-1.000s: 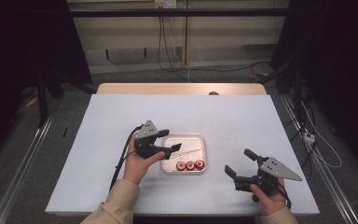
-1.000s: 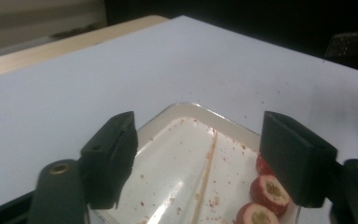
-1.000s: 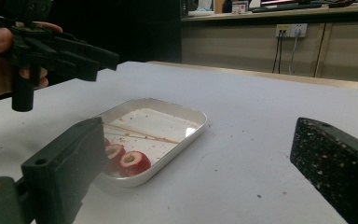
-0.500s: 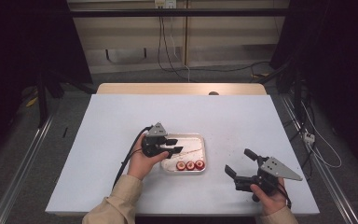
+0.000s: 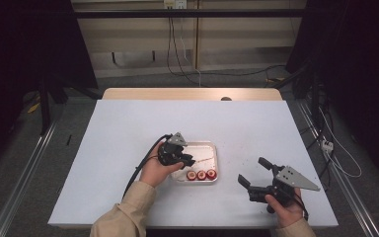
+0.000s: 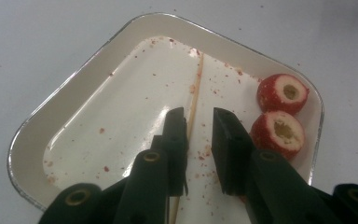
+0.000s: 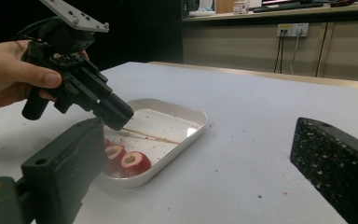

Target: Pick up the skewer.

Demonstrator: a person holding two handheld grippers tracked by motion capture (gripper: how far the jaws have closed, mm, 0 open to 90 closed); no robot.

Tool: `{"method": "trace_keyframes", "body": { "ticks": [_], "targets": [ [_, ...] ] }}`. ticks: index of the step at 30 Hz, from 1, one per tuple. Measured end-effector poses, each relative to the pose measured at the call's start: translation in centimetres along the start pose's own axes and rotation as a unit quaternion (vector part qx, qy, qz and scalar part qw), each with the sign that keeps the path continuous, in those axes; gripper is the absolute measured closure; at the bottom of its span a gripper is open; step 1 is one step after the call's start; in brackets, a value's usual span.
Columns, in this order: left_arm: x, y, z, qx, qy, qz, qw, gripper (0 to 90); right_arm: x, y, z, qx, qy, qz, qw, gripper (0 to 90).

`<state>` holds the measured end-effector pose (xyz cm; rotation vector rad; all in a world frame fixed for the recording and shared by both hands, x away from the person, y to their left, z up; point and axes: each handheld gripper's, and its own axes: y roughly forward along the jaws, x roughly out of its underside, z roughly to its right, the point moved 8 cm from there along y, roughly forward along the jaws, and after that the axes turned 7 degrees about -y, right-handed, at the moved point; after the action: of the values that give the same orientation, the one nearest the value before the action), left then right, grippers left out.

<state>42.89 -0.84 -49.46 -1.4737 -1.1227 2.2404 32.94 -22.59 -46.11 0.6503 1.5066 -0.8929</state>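
Over the tray (image 5: 212,150), your left gripper (image 6: 200,126) has its jaws closing around the skewer (image 6: 195,98), which lies on the tray floor, not yet pinched. Beside it sit the red pieces (image 6: 282,93). Your right gripper (image 5: 254,173) rests on the table (image 5: 128,128), jaws wide, holding nothing.
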Motion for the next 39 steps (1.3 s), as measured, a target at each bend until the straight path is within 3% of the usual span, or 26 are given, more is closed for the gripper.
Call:
{"method": "trace_keyframes", "body": {
  "ticks": [1,4,6,8,9,11,14,18,20,24,27,33,34,37,39],
  "targets": [
    [-0.1,0.2,0.1,0.012,-0.006,0.005,0.9999,77.1,0.0,0.0,0.0,0.0,0.0,0.0,1.0,2.8],
    [-0.2,0.2,0.1,0.017,0.002,0.001,0.9999,79.1,0.0,0.0,0.0,-0.001,0.001,0.0,1.0,2.8],
    [-0.2,0.2,0.0,0.006,0.004,-0.014,0.9999,80.4,0.0,0.0,0.0,-0.001,0.001,0.001,1.0,2.8],
    [-0.3,0.4,0.1,0.014,0.009,-0.021,0.9996,81.5,0.0,0.0,0.0,-0.002,0.002,0.001,1.0,2.8],
    [-0.2,0.5,0.1,0.002,0.01,-0.032,0.9994,81.9,0.0,0.0,0.0,-0.002,0.002,0.001,1.0,2.8],
    [-0.4,0.6,0.2,0.016,0.004,-0.029,0.9994,83.1,0.0,0.0,0.1,-0.001,0.0,0.001,1.0,2.8],
    [0.0,0.9,0.0,0.011,0.011,-0.049,0.9987,83.9,-0.1,0.0,0.1,-0.002,0.0,0.002,1.0,2.8],
    [0.2,1.1,0.0,0.01,0.006,-0.057,0.9983,85.5,-0.1,0.0,0.2,0.0,0.002,0.002,1.0,2.8],
    [0.3,1.2,0.0,0.009,0.009,-0.065,0.9978,89.8,-0.1,0.0,0.2,-0.001,0.002,0.002,1.0,2.8],
    [0.2,1.0,-0.1,0.004,-0.024,-0.052,0.9984,90.0,0.0,0.0,0.1,-0.002,-0.001,0.001,1.0,2.8],
    [-0.4,0.4,-0.1,0.011,-0.024,-0.023,0.9994,90.0,0.0,0.0,0.1,-0.002,0.003,0.001,1.0,2.8],
    [-0.5,-0.2,-0.4,0.004,-0.024,-0.015,0.9996,90.0,0.1,0.2,0.2,0.0,0.005,-0.003,1.0,2.8],
    [-0.6,-0.2,-0.6,-0.006,-0.02,-0.01,0.9997,90.0,0.0,0.2,0.2,0.0,0.004,-0.002,1.0,2.8],
    [-0.7,-0.2,-0.8,-0.002,-0.028,-0.003,0.9996,79.5,-0.1,0.1,0.2,-0.001,0.002,-0.001,1.0,2.8],
    [-0.5,0.0,-1.0,-0.012,-0.018,-0.014,0.9997,71.7,-0.1,0.1,0.2,-0.001,0.002,-0.001,1.0,2.8]
  ]
}}
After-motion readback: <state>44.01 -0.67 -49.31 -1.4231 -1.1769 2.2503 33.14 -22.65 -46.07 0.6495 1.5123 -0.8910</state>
